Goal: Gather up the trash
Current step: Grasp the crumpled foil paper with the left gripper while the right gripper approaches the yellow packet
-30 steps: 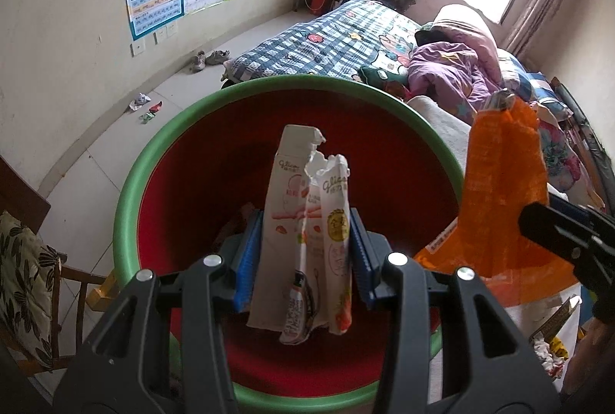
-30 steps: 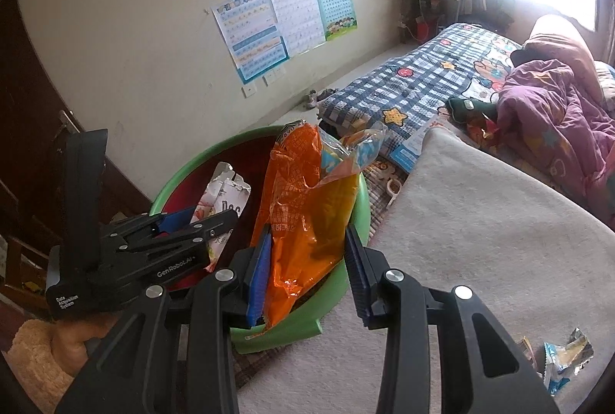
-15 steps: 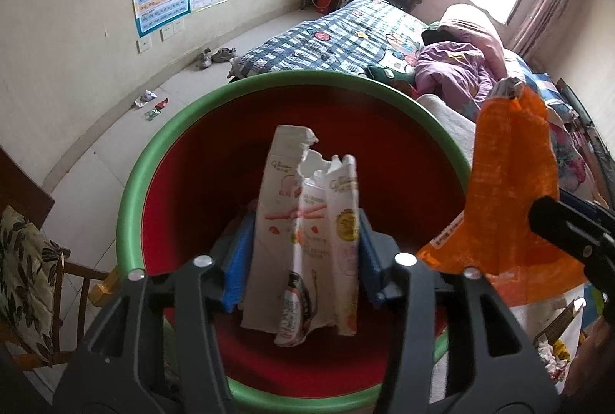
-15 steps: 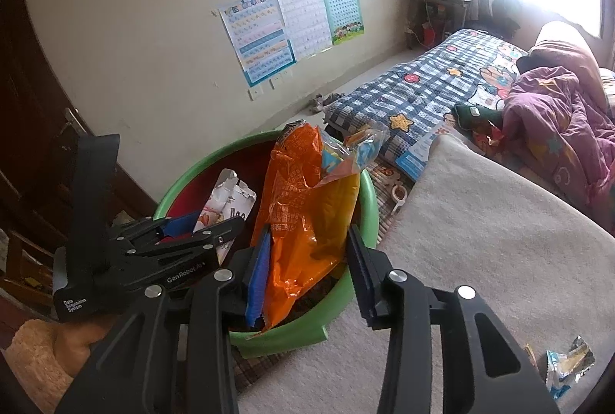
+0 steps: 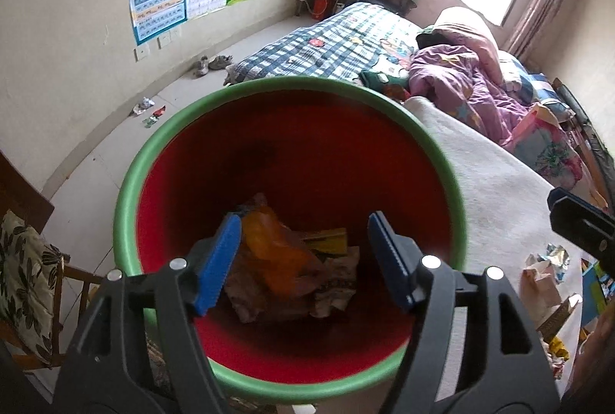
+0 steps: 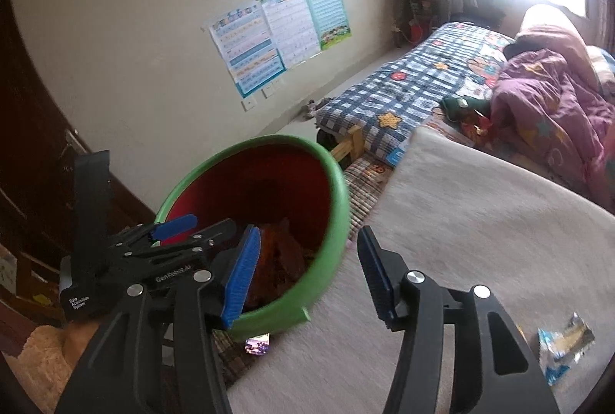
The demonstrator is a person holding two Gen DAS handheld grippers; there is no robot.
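A basin with a green rim (image 5: 127, 206) and red inside sits below my left gripper (image 5: 303, 260). Its jaws are opening and nothing is between them. At the basin's bottom lie an orange bag (image 5: 269, 245) and crumpled white wrappers (image 5: 334, 283). My right gripper (image 6: 307, 271) hovers over the basin's near rim (image 6: 330, 191) and the pale blanket; its jaws are opening and are empty too. In the right wrist view the left gripper (image 6: 165, 241) hangs over the basin's left side, and the orange bag (image 6: 280, 260) lies inside.
More wrappers lie on the pale blanket (image 6: 461, 221): a blue-silver one (image 6: 565, 341) at right and a small one (image 6: 257, 345) by the basin. Scraps (image 5: 150, 110) litter the floor by the wall. A cushioned chair (image 5: 23, 279) stands left, a plaid bed (image 5: 326, 45) behind.
Both grippers opened and let go: the white wrappers and the orange bag dropped into the basin. The right gripper shifted to the right, off the basin.
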